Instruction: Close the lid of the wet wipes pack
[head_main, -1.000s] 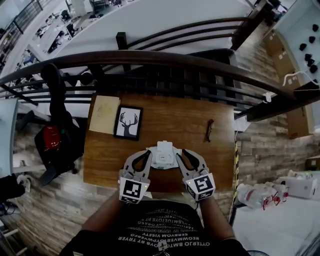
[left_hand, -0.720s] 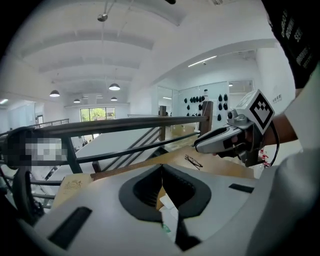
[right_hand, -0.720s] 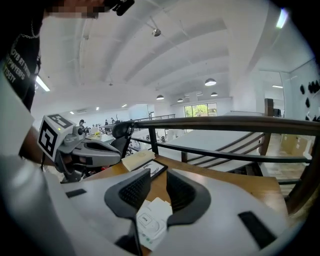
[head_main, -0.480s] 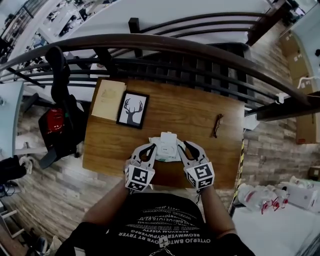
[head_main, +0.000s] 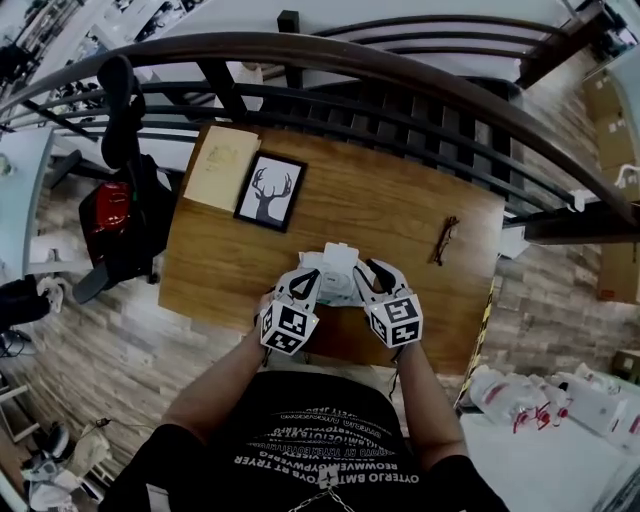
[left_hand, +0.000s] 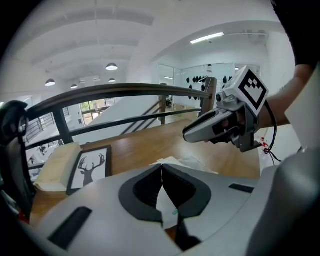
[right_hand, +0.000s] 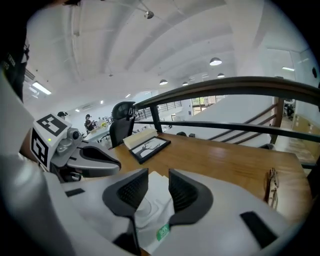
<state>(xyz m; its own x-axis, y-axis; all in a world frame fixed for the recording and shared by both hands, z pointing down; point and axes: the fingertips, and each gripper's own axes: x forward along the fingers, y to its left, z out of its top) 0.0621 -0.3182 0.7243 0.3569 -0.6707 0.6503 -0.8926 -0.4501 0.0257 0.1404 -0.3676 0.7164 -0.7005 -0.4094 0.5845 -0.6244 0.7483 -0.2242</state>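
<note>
The white wet wipes pack (head_main: 335, 275) lies on the wooden table (head_main: 400, 215) near its front edge. A white flap stands raised at the pack's far end. My left gripper (head_main: 308, 277) sits at the pack's left side with its jaws shut tip to tip and nothing between them (left_hand: 161, 167). The pack (left_hand: 187, 162) shows just beyond them. My right gripper (head_main: 368, 270) is at the pack's right side. Its jaws (right_hand: 159, 186) are opening, and the pack (right_hand: 150, 212) lies under the gap, untouched by the pads.
A framed deer picture (head_main: 270, 192) and a beige pad (head_main: 222, 153) lie at the table's far left. Folded glasses (head_main: 446, 241) rest at the right. A dark railing (head_main: 400, 90) runs behind the table. A chair with a red bag (head_main: 110, 215) stands to the left.
Both grippers have sunk toward the table and now sit low on either side of the pack. The pack has stayed in place.
</note>
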